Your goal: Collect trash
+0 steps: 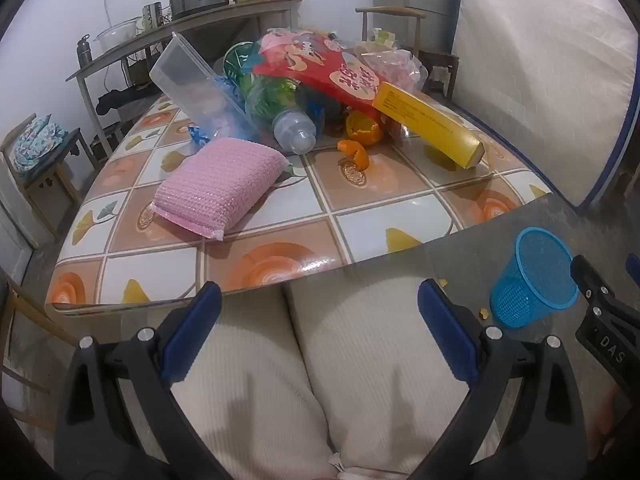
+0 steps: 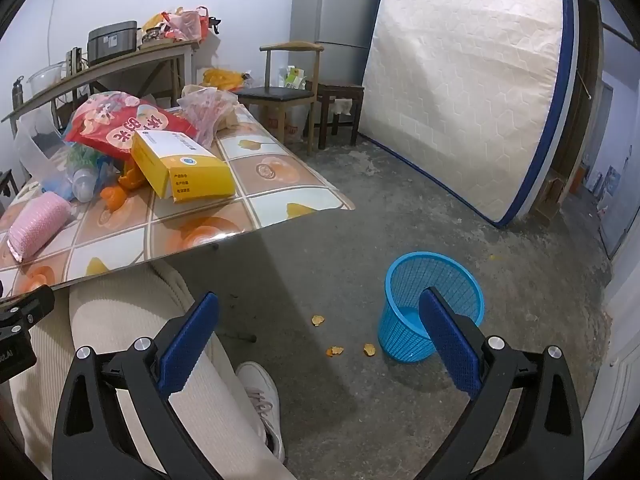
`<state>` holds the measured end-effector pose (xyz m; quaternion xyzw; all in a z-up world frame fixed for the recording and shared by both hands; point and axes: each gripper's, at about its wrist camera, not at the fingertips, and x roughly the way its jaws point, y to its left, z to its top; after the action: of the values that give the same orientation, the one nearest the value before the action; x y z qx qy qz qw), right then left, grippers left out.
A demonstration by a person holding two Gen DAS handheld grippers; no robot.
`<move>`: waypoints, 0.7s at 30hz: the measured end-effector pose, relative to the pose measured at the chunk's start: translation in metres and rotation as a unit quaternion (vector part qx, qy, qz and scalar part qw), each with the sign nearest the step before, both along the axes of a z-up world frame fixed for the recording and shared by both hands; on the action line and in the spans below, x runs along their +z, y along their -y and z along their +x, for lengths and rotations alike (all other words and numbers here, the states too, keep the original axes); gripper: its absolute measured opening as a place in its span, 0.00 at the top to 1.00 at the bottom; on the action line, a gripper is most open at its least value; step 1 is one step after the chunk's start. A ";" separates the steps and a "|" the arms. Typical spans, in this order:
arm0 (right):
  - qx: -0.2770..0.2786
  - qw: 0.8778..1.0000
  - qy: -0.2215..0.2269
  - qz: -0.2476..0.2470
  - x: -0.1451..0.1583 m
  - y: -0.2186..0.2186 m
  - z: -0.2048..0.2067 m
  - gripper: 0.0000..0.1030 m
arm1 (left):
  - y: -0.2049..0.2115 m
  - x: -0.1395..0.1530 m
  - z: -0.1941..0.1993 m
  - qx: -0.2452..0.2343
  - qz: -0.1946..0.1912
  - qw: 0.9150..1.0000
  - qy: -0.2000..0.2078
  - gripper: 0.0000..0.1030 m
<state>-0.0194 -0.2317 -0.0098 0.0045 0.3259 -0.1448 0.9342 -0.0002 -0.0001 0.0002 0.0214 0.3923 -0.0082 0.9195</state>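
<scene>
The trash pile (image 1: 312, 92) sits on the far side of the table (image 1: 280, 232) and the blue bin (image 2: 430, 306) stands on the floor to our right, so we should grab one piece at a time, while our left gripper (image 1: 320, 332) and right gripper (image 2: 320, 340) tilt down over our lap, both wide open and empty.

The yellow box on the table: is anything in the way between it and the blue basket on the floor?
Nothing visible blocks it. The yellow box lies near the table's edge, and bare floor separates that edge from the blue basket, whose top is open.
</scene>
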 end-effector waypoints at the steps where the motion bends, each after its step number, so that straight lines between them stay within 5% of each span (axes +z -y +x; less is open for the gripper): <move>1: 0.000 1.000 0.000 0.000 0.000 0.000 0.000 0.06 | 0.000 0.000 0.000 0.001 0.002 1.000 -0.001 0.08; 21: 0.000 1.000 0.002 -0.002 0.003 -0.002 -0.001 0.06 | -0.002 0.001 0.002 0.003 -0.002 1.000 -0.001 0.08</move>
<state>-0.0200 -0.2298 -0.0072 0.0025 0.3236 -0.1453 0.9350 0.0015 0.0020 0.0008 0.0181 0.3937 -0.0060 0.9190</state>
